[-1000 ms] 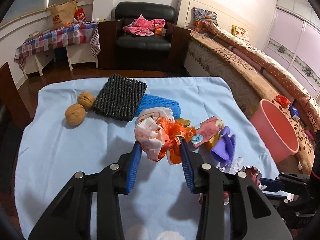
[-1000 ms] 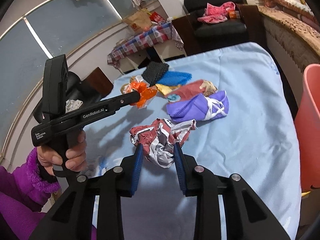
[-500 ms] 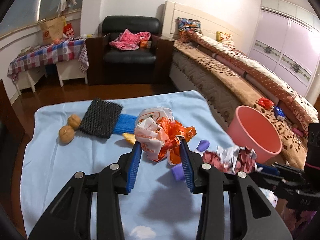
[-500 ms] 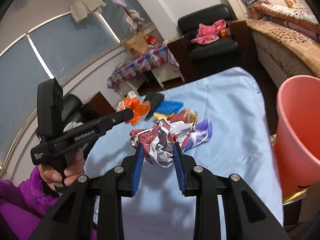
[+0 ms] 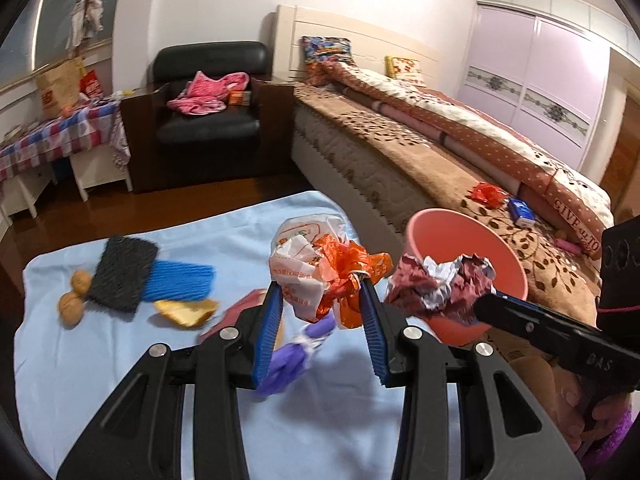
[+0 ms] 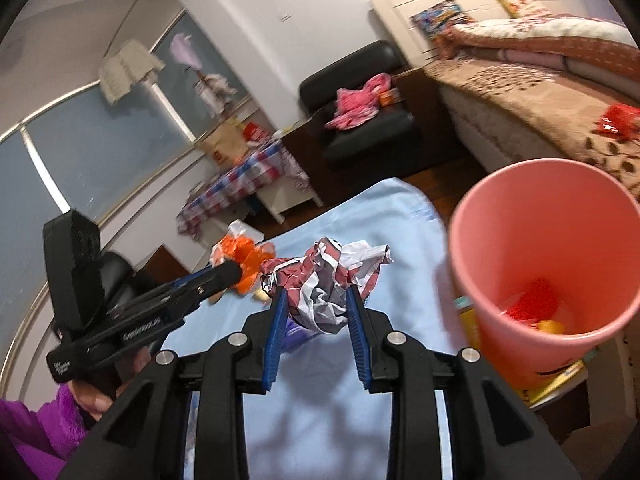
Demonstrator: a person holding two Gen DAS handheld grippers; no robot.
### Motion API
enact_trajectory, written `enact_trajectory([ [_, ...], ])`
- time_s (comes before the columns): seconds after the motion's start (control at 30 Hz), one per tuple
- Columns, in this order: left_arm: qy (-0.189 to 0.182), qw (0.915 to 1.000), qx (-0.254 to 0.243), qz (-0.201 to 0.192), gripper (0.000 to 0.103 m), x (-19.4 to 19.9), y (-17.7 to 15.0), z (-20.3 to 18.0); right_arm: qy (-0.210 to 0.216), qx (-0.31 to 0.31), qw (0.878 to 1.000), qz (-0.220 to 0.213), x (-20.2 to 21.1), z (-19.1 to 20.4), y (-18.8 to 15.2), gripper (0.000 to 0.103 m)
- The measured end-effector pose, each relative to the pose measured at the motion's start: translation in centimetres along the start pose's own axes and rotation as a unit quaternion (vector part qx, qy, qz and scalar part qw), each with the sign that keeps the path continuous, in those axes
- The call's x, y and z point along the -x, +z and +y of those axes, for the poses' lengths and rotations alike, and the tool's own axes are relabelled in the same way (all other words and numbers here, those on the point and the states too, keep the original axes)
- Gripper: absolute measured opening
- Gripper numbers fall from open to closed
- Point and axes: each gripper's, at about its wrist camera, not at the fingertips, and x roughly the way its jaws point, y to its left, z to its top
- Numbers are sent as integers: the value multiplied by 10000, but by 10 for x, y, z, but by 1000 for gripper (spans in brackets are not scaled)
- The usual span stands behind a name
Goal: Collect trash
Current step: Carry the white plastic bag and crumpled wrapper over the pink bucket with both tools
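Note:
My left gripper (image 5: 320,292) is shut on a crumpled white and orange wrapper (image 5: 316,272), lifted above the blue-covered table (image 5: 100,360). My right gripper (image 6: 314,294) is shut on a crumpled red and silver wrapper (image 6: 324,280), held up just left of the pink bin (image 6: 520,216). In the left wrist view that red and silver wrapper (image 5: 440,284) hangs in front of the pink bin (image 5: 496,248), right of my left load. The bin holds some red and yellow trash (image 6: 536,304). A purple wrapper (image 5: 292,356) and a red one (image 5: 236,312) lie on the cloth.
Two walnuts (image 5: 74,294), a black pad (image 5: 120,272), a blue pad (image 5: 180,286) and a yellow scrap (image 5: 186,312) lie at the table's left. A bed (image 5: 440,140) runs along the right; a black armchair (image 5: 208,112) stands behind. A person's hand in a purple sleeve (image 6: 40,432) holds the left gripper.
Both grippers have risen off the cloth and swung right toward the pink bin, each keeping its wrapper. The bin now looms much larger in the right wrist view.

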Motion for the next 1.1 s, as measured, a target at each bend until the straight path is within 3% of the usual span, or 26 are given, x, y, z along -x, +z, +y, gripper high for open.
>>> enact_trajectory([
  [0.4, -266, 9984, -462, 165, 39, -37, 15, -52, -561, -718, 9950, -410, 21, -63, 13, 29],
  [1.1, -262, 9922, -1121, 476, 40, -107, 24, -117, -1860, -1043, 9750, -621, 19, -118, 9, 30],
])
